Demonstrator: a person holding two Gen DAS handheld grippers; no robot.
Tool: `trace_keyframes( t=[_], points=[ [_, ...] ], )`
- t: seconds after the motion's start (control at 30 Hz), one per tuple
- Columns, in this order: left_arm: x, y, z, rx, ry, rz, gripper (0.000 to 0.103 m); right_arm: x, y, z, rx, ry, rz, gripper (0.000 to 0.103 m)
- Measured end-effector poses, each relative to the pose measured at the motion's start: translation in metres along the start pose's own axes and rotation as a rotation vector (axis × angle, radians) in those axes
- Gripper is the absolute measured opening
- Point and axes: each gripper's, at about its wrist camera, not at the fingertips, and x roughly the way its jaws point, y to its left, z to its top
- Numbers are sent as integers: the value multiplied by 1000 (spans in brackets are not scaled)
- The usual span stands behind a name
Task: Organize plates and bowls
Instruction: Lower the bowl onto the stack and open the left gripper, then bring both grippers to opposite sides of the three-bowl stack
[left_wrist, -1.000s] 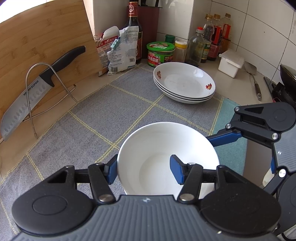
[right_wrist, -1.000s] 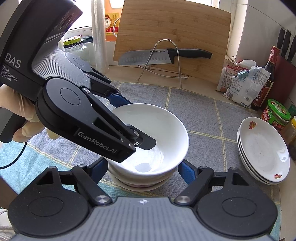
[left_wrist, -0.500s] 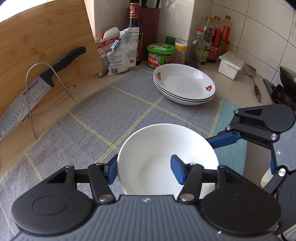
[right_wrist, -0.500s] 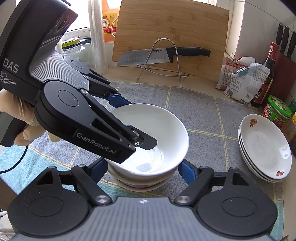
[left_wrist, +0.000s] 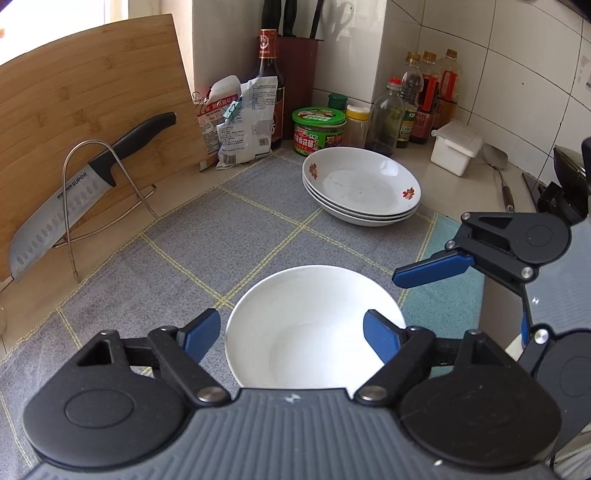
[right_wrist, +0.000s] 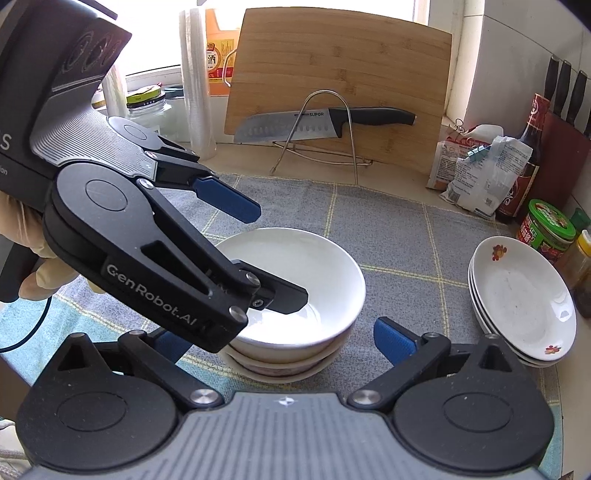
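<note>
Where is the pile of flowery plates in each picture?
Left wrist view: the pile of flowery plates sits above the middle, a bit right, beyond the white bowl.
Right wrist view: the same pile is at the right edge, to the right of the bowl.
Shared landmark: the green-lidded jar stands just behind the plates in both views.

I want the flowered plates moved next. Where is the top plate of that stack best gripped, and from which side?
Probably the top plate by its raised rim, on the side facing the bowl stack. That edge overhangs the plates beneath and borders bare mat; the far side is crowded by the green-lidded jar and bottles.
</note>
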Motion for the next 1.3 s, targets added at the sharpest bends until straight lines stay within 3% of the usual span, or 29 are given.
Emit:
trace_keyframes(
  t=[0.37, 0.5, 0.73, 1.0, 1.3],
  points=[
    [-9, -1, -12, -56, -31, 23, 86, 0, -3, -8, 9, 24, 3, 103],
    [-22, 1, -16, -71, -66, 63, 95, 7, -8, -16, 3, 49, 15, 103],
    [-41, -4, -33, -126, -72, 107, 96, 30, -25, -34, -4, 110, 49, 103],
    [-35, -15, -64, -240, -32, 172, 98, 56, -42, -38, -82, 136, 115, 103],
    [0, -25, -89, -224, 50, 233, 98, 65, -41, -45, -170, 160, 131, 103]
  ],
)
